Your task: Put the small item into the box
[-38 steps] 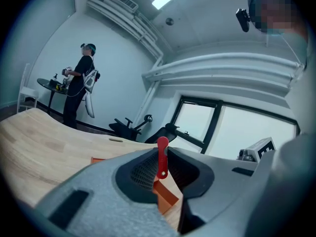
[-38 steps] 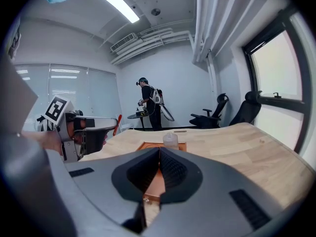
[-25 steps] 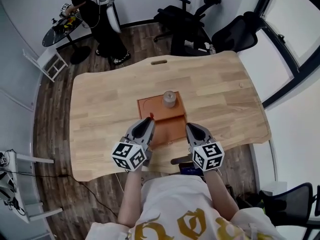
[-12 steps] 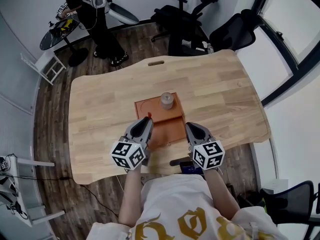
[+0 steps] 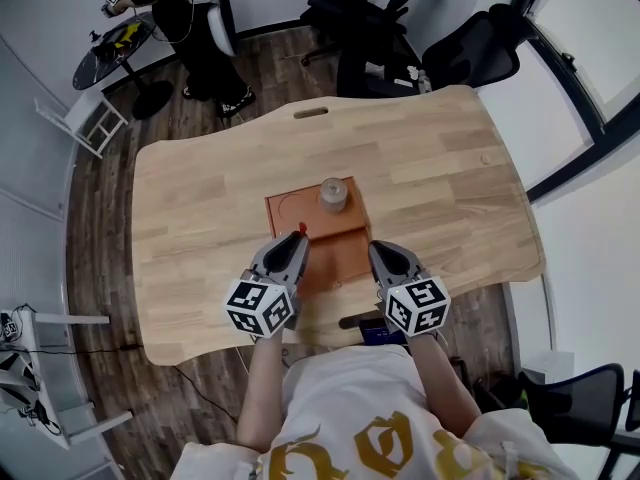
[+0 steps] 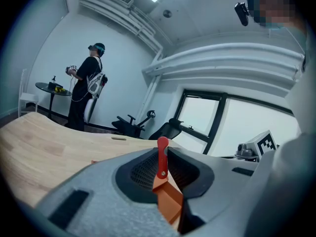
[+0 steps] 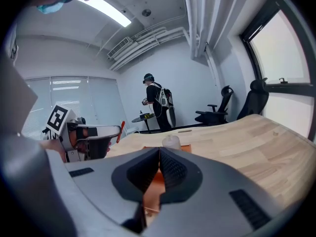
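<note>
The left claw [image 5: 297, 242] is clamped on the small red item [image 6: 162, 152], which pokes up past its tips. Just ahead of and beneath that claw, the brown box [image 5: 290, 208] lies on the table [image 5: 200, 198]. What looks like a small capped jar [image 5: 333, 195] stands at the box's far side. The right claw [image 7: 158, 157], beside the left one, has its jaws pressed together on nothing.

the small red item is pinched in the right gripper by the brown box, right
No: the small red item is pinched in the left gripper, not the right gripper, by the brown box. The left gripper view shows it.
</note>
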Tool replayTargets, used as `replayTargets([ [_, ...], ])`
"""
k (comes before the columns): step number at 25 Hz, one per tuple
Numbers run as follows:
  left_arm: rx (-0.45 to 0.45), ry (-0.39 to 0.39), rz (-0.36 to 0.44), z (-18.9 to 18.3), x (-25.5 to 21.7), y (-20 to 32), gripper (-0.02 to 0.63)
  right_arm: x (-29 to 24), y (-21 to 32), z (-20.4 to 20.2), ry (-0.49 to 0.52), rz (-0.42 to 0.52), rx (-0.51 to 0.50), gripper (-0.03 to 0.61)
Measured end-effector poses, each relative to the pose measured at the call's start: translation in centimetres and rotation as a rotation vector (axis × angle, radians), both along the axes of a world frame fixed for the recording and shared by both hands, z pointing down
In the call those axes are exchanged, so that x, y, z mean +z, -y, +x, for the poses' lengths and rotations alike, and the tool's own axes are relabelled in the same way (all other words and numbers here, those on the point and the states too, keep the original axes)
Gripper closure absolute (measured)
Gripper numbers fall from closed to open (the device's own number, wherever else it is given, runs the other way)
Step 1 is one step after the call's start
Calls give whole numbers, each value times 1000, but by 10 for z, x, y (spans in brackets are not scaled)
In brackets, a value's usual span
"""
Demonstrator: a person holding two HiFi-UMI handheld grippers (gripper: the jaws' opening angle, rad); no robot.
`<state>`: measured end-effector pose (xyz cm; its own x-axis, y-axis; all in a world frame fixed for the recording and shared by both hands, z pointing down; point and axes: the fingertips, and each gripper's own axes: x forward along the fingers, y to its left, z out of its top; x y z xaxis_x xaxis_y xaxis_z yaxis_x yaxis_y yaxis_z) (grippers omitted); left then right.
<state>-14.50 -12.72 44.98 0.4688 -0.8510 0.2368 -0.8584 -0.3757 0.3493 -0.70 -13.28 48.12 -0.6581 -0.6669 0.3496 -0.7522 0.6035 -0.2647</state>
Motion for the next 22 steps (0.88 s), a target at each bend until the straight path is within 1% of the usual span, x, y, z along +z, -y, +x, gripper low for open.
replayTargets([
  [4, -9, -9, -21, -2, 11, 6, 555, 8, 5, -2, -7, -17, -10, 566],
  [8, 0, -11, -42, 2, 20, 13, 555, 23, 11, 2, -14, -54, -1, 566],
  [17, -11, -14, -96, -6, 43, 12, 555, 39, 15, -4, -24, -90, -4, 566],
  [22, -2, -15, -126, -5, 56, 9, 555, 48, 14, -5, -30, -114, -4, 566],
])
